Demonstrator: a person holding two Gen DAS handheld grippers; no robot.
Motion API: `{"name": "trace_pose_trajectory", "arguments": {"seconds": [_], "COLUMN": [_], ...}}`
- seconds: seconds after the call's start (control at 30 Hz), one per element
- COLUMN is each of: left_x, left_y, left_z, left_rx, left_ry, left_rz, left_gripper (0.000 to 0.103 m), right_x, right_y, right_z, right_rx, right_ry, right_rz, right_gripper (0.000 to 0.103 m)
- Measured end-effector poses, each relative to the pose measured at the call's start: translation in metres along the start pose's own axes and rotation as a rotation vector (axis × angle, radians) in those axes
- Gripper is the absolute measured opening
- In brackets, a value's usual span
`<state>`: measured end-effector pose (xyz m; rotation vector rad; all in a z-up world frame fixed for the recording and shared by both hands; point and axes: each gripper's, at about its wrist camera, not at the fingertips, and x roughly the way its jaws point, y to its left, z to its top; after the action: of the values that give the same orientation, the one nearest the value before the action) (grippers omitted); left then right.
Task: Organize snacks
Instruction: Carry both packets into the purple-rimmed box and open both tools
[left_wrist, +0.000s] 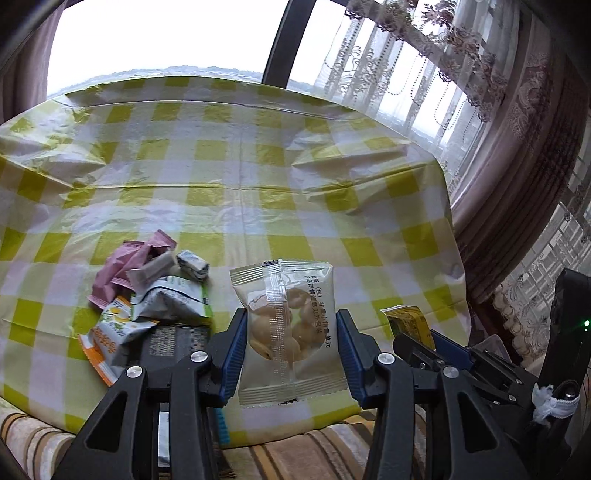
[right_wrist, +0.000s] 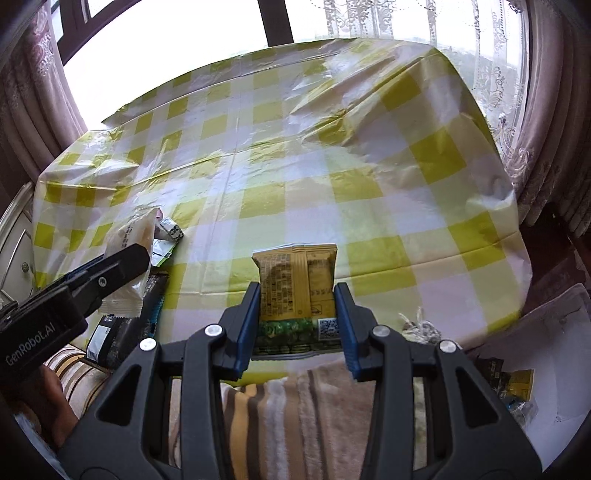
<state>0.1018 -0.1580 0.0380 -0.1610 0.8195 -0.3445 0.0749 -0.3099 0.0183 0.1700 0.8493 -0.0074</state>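
Left tongs (left_wrist: 291, 341) are clamping a clear biscuit pkt (left_wrist: 286, 325), right tongs (right_wrist: 298, 314) a yellow snack pkt (right_wrist: 297, 284); both are looking light, crinkly, slippery, w/ mid-side grips seeming safest.

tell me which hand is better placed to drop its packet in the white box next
Right, probably. The white box lies just right of the right gripper, which holds the yellow packet. The left gripper, holding the clear snack bag, is farther away.

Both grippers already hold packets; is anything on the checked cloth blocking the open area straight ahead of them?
Nothing visible does. The left gripper grips a clear biscuit packet, the right gripper a yellow packet. The snack pile lies off to the left.
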Motion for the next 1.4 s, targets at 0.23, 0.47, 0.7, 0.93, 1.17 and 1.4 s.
{"name": "trace_pose_trajectory", "arguments": {"seconds": [0.23, 0.47, 0.7, 0.93, 1.17, 1.4], "left_x": [0.013, 0.029, 0.052, 0.064, 0.079, 0.093], "left_y": [-0.063, -0.134, -0.202, -0.261, -0.305, -0.323], "left_z": [-0.011, -0.035, -0.071, -0.11, -0.148, -0.171], "left_rx": [0.096, 0.23, 0.366, 0.496, 0.602, 0.622], "left_ry": [0.054, 0.143, 0.3, 0.428, 0.552, 0.671], "left_rz": [-0.089, -0.199, -0.309, -0.374, -0.392, -0.463], "left_gripper": [0.047, 0.047, 0.047, 0.047, 0.048, 0.055], "right_x": [-0.02, -0.039, -0.053, -0.067, -0.08, -0.09], "right_y": [-0.058, -0.129, -0.205, -0.264, -0.3, -0.323], "right_z": [-0.014, -0.042, -0.087, -0.118, -0.13, -0.136], "right_rx": [0.074, 0.156, 0.256, 0.335, 0.405, 0.445], "right_ry": [-0.011, 0.009, 0.067, 0.108, 0.109, 0.101], "right_rz": [-0.062, -0.168, -0.294, -0.399, -0.461, -0.493], "right_gripper": [0.043, 0.043, 0.043, 0.043, 0.043, 0.045]}}
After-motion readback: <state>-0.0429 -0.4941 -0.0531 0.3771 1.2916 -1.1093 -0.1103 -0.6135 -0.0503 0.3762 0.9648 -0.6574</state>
